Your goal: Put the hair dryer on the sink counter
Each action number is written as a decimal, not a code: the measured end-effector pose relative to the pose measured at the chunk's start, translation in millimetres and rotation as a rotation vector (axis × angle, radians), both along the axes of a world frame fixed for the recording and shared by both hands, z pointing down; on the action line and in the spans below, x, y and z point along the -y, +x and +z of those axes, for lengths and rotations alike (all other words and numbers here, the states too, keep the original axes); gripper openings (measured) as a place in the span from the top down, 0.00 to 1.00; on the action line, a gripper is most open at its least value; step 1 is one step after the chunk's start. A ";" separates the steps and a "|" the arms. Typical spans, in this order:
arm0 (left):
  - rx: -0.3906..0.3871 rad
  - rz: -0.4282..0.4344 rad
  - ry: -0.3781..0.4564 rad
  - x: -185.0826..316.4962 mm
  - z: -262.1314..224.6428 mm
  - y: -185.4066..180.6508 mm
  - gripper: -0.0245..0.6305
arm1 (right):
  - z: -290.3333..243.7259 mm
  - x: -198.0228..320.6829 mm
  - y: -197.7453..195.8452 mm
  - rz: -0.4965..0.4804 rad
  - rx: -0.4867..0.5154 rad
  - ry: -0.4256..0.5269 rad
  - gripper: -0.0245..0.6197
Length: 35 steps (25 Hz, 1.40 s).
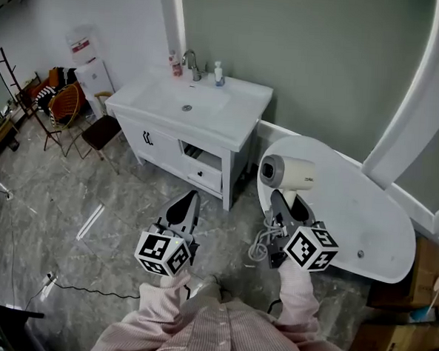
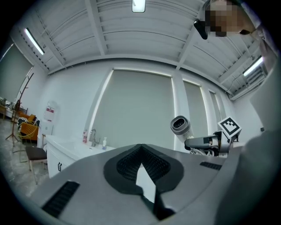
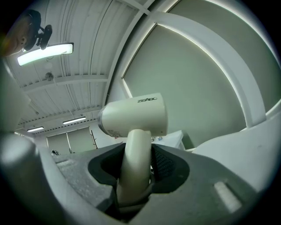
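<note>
Two gripper views' extra: right fingers [image 3: 167,165] gripping hair dryer [image 3: 134,116], left fingers [image 2: 127,163] together.

Hair dryer [image 1: 288,172]: cream plastic, smooth, satin sheen. Its cord [image 1: 258,247]: white, rubbery-looking. Right gripper [image 1: 290,206] and left gripper [image 1: 190,199]: grey matt plastic shells, faintly grainy; pads [image 3: 164,165] black, ribbed, rubber-like. Marker cubes [image 1: 311,248]: matt black-and-white print. Sink tabletop [image 1: 142,99]: white, glossy, ceramic-looking. Faucet [image 1: 191,62]: polished metal. Bathtub [image 1: 358,209]: white, smooth, glossy. Floor [image 1: 92,200]: grey marbled stone or tile, light gloss. Sleeves [image 1: 297,294]: pink striped cloth.
</note>
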<state>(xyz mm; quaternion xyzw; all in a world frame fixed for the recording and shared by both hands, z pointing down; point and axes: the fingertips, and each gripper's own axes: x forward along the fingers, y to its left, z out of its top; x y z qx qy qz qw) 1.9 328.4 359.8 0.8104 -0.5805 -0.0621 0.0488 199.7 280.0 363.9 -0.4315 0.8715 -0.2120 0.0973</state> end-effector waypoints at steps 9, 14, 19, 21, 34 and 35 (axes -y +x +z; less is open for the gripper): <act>-0.003 -0.005 -0.014 31.3 8.2 -3.3 0.97 | 7.9 32.1 -4.9 -0.003 -0.002 -0.015 0.71; -0.008 -0.001 -0.025 63.6 13.2 -17.0 0.97 | 14.2 61.9 -14.8 0.005 0.000 -0.027 0.71; -0.013 0.009 -0.032 109.6 19.8 -32.8 0.97 | 21.6 104.7 -31.1 0.014 0.006 -0.044 0.71; -0.015 0.015 -0.036 129.8 21.5 -41.1 0.97 | 23.2 123.5 -39.4 0.019 0.010 -0.048 0.71; -0.039 0.078 -0.062 263.4 25.8 -94.6 0.97 | 28.4 237.0 -91.7 0.070 0.013 -0.088 0.71; -0.041 0.087 -0.063 272.4 26.4 -96.7 0.97 | 28.7 244.4 -94.6 0.073 0.014 -0.089 0.71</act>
